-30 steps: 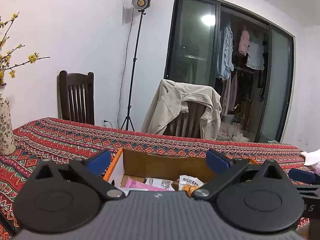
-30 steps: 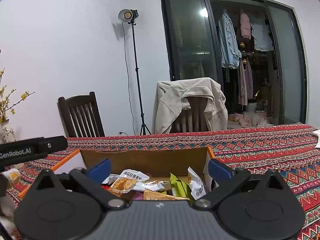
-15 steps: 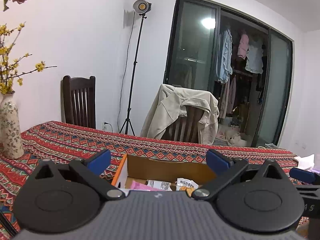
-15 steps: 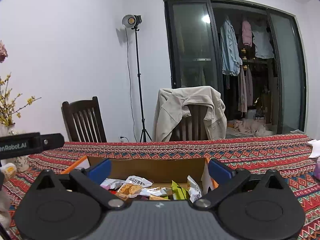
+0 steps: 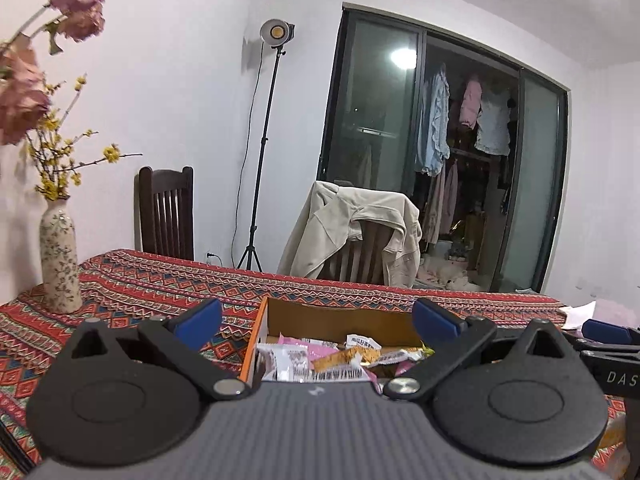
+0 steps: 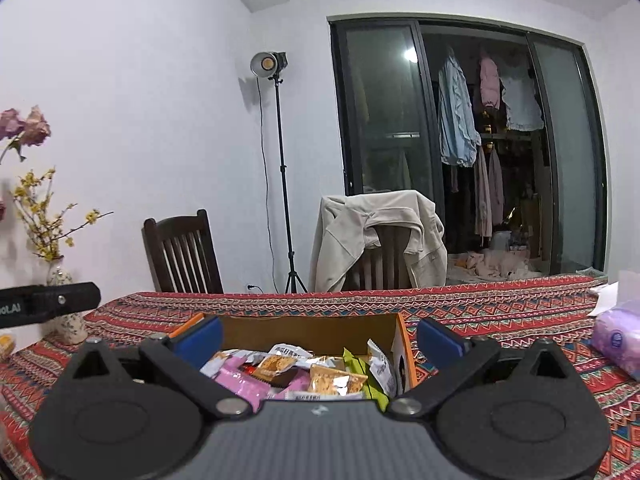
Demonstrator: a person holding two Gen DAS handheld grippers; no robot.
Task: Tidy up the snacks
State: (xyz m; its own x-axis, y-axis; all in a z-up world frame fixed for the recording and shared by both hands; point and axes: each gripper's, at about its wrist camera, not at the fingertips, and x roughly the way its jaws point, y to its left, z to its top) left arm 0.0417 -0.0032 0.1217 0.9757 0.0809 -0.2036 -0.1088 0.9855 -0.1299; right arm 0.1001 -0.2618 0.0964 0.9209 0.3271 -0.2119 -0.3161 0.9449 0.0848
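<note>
An open cardboard box (image 5: 340,317) with an orange rim sits on the patterned tablecloth and holds several snack packets (image 5: 316,362) in pink, white and orange wrappers. The same box (image 6: 304,330) and its snack packets (image 6: 304,372) fill the middle of the right wrist view. My left gripper (image 5: 318,320) hangs open just in front of and above the box, blue pads wide apart, nothing between them. My right gripper (image 6: 320,336) is also open over the box's near side, empty. The right gripper's blue tip (image 5: 606,330) shows at the left wrist view's right edge.
A floral vase (image 5: 59,260) with yellow and pink flowers stands on the table at the left. A purple tissue pack (image 6: 618,340) and white paper lie at the right. Two wooden chairs, one draped with a beige jacket (image 5: 352,232), and a lamp stand are behind the table.
Both grippers have lifted and pulled back from the box, so more of the room and the packets shows. Both stay open and empty.
</note>
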